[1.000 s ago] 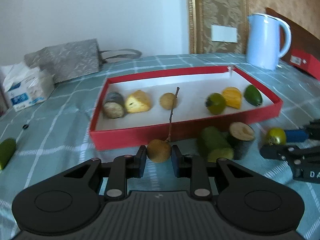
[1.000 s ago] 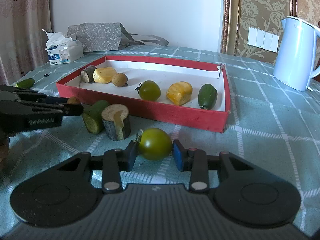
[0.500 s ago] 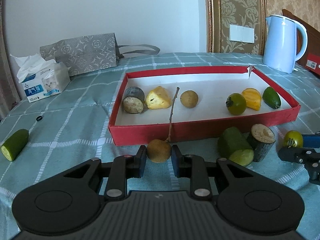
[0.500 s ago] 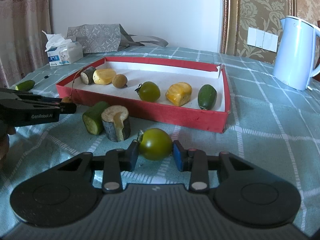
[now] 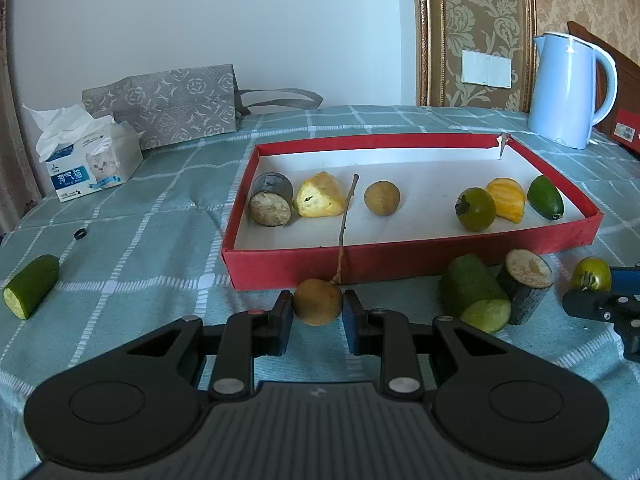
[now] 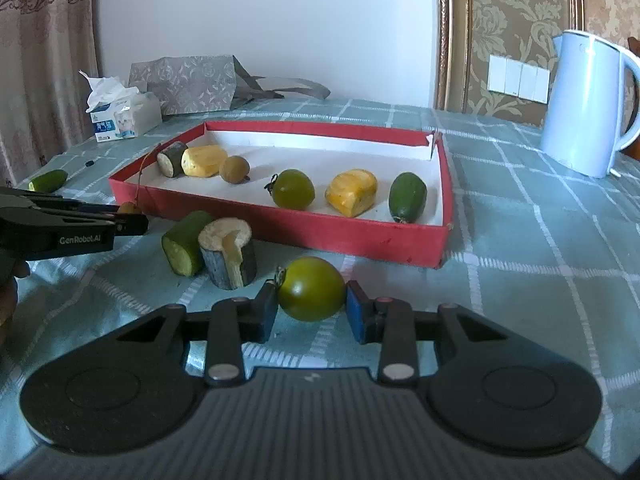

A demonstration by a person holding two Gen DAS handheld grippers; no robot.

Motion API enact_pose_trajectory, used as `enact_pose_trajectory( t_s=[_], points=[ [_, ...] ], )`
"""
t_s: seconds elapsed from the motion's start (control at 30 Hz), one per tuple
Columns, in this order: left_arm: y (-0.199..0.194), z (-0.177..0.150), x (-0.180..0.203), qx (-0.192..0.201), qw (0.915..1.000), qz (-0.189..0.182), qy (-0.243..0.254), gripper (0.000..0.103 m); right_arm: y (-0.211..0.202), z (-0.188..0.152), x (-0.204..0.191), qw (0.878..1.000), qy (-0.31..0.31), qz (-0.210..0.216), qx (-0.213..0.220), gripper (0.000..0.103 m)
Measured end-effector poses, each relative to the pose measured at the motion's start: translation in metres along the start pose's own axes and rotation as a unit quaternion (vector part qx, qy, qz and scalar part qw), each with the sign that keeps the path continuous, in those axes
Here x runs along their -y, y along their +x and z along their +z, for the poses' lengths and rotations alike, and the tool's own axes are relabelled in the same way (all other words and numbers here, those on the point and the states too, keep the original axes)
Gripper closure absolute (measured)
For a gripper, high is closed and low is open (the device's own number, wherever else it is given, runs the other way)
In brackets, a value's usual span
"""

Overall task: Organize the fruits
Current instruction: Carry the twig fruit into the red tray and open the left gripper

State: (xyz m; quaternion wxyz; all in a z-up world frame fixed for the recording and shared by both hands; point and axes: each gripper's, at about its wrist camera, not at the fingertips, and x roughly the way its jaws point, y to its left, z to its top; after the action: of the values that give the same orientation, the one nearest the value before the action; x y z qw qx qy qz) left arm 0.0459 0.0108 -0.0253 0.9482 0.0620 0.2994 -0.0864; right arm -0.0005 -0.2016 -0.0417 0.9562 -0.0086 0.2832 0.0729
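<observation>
Left wrist view: left gripper (image 5: 317, 314) clamped on a brown longan (image 5: 318, 304), pads pressing both flanks, twig standing up in front of the near wall of the red box (image 5: 400, 270). Right wrist view: right gripper (image 6: 311, 310) clamped likewise on a green tomato (image 6: 311, 289), just short of the same wall. Compared with one second back: no change in either grip, neither fruit shifted between its pads; only the left view altered, swung round and now sharp instead of smeared. Read as both pickups complete and secure, transfer into the box not yet begun. Inside the box: six pieces already laid in a row. Outside, near the wall: a cucumber piece (image 5: 476, 300) touching a dark-skinned cut stem section (image 5: 526, 284); well apart to the left, a second cucumber piece (image 5: 30, 286). Contact of the held fruits with the tablecloth (image 5: 140, 240): not determinable.
</observation>
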Motion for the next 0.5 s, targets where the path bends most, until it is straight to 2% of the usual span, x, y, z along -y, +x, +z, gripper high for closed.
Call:
enact_pose_trajectory(
  t_s=[0.5],
  points=[
    [-0.0039,-0.0017,-0.0099,-0.001,0.9996,-0.003,-0.028,0.077,-0.0015,-0.0008,0.0011,1.000,0.001,-0.001,0.002,0.069]
  ],
)
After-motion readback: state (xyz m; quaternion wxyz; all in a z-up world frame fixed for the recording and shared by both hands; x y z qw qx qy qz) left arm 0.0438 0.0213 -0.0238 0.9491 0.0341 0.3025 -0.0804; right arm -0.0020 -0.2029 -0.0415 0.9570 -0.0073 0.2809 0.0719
